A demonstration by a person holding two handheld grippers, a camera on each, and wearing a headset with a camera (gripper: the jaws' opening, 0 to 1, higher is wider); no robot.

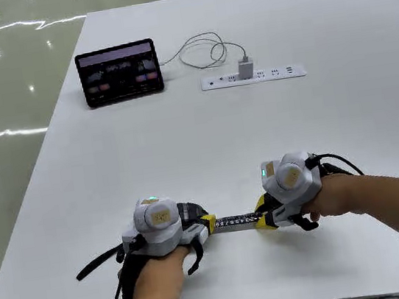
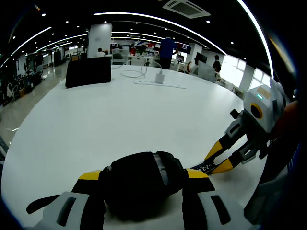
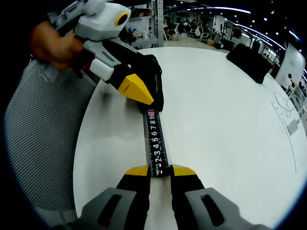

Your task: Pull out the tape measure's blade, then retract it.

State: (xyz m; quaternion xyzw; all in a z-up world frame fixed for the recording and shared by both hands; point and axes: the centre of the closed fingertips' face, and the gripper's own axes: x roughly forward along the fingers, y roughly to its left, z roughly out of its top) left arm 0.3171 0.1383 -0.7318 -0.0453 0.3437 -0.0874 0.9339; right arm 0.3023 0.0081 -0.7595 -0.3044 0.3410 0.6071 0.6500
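I have the left gripper (image 1: 203, 227) closed on the tape measure (image 2: 143, 188). Its yellow-tipped jaws press on either side of the black case, which is down at the desk (image 1: 271, 132) near the front edge; I cannot tell whether it rests on the surface. The right gripper (image 3: 158, 171) is pinched shut on the free end of the blade (image 3: 154, 136), right at the tip. The two grippers are near each other with a short run of blade between them, and I can read the markings up to about nine in the right gripper view. I judge I am early in the pull-out, with most of the draw yet to come. To do it well, I want to hold the case steady with the left and move the right straight away along the blade's own line, level with the desk, so the strip does not twist or buckle. The hold on the tip is narrow, so a sideways tug could slip it free and let it snap back. For the retract, I would walk the right gripper back towards the case rather than let go outright.
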